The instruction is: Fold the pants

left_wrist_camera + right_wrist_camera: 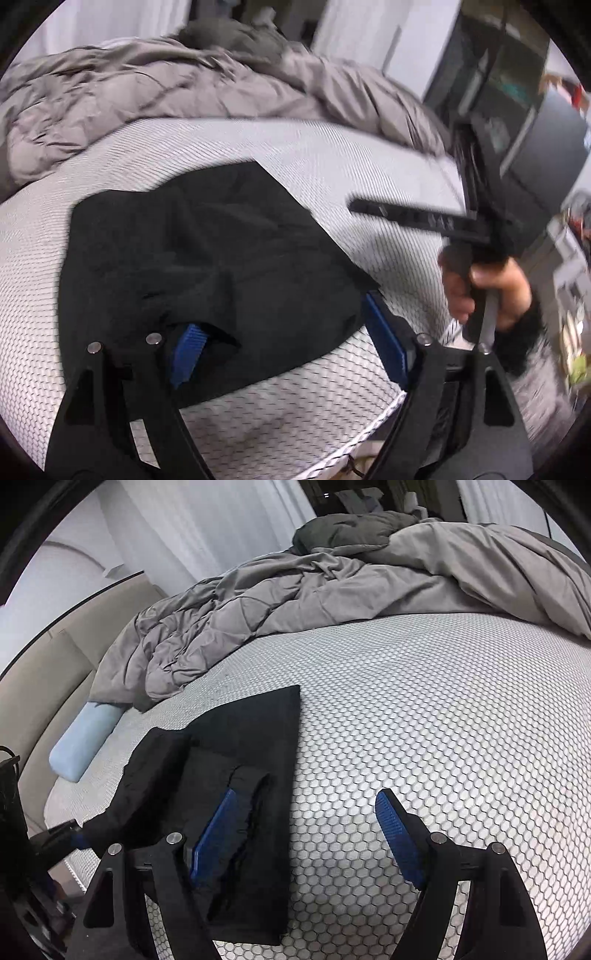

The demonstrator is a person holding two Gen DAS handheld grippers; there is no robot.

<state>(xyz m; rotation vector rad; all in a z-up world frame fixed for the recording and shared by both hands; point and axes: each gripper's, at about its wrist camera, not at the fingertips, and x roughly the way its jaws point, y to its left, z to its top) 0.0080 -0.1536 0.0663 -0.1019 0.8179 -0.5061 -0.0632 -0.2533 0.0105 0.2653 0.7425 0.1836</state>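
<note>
The black pants (236, 775) lie folded into a flat stack on the mattress (424, 720), whose cover is white with a grey honeycomb pattern. In the right wrist view the stack sits at about 8 o'clock from the middle, one straight edge running up to a sharp corner. The right gripper (306, 838) hangs over it with its jaws spread wide; its left blue pad (214, 834) is over the cloth and the other is over bare mattress, neither one pinching anything.

In the left wrist view the pants (207, 251) fill the middle, and the left gripper (291, 343) stands spread too, with cloth between its jaws but not gripped.

A crumpled grey comforter (295, 602) is heaped across the far side of the bed, at 12 o'clock. Behind it hang pale curtains (207, 528).

Only the right wrist view shows a light blue pillow (86, 738) at 9 o'clock beside a beige headboard (44, 679). Only the left wrist view shows the person's hand (480, 288) on the other tool's handle at 3 o'clock, and blurred dark furniture (517, 110) at 2 o'clock.
</note>
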